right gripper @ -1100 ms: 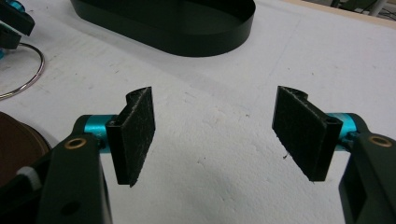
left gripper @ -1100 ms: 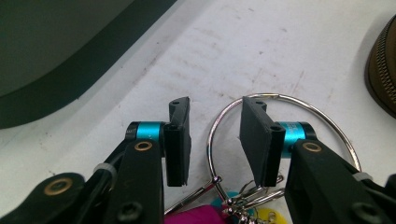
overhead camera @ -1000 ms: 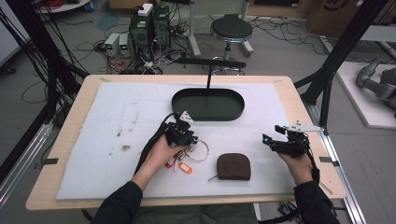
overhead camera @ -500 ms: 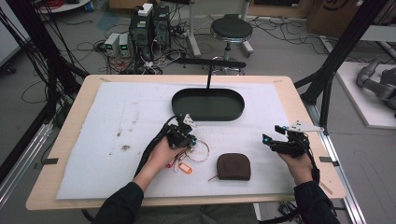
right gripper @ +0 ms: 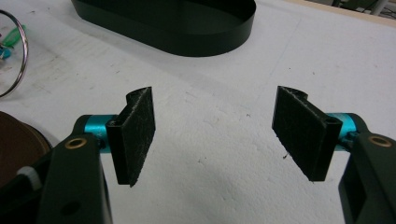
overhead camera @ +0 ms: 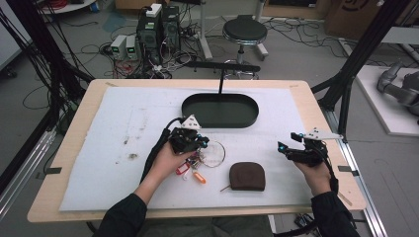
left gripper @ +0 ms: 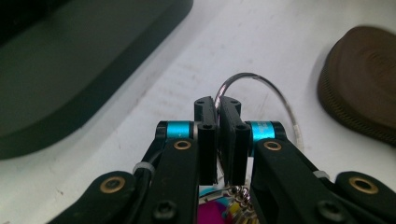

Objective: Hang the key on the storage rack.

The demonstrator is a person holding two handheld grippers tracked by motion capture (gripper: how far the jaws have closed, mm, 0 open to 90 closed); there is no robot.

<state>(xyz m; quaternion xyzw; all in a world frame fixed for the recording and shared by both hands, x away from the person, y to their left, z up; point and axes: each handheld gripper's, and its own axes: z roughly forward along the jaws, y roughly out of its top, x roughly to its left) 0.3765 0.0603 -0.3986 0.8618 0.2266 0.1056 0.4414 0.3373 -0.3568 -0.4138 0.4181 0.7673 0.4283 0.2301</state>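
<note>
While the key ring (left gripper: 261, 91) is pinched near its rim between the pressed-together pads of the left hand-held gripper (overhead camera: 200, 144), its jaws having just been closing on the wire, the relation that matters for the coming move is the one between this bunch and the brown pouch (overhead camera: 247, 176). In the high view the ring is seen near the middle of the table (overhead camera: 74, 133), a little toward its near edge, with the coloured key tags (overhead camera: 190, 170) hanging or trailing below the gripper toward the person. The pouch lies just beside the bunch, toward the table's right edge and slightly nearer the near edge, with its long axis roughly parallel to that edge. The black oval tray (overhead camera: 220, 109) is set farther off, toward the far edge, its long axis also parallel to it. The left hand-held gripper is clearly the nearer one to both the ring and the pouch. The right hand-held gripper (right gripper: 212, 135) is held with its jaws spread wide and nothing between them, close to the right edge and well apart from the ring, though the pouch lies between the two grippers. It is judged that the bunch is about to be carried sideways to the pouch or away to the tray.
</note>
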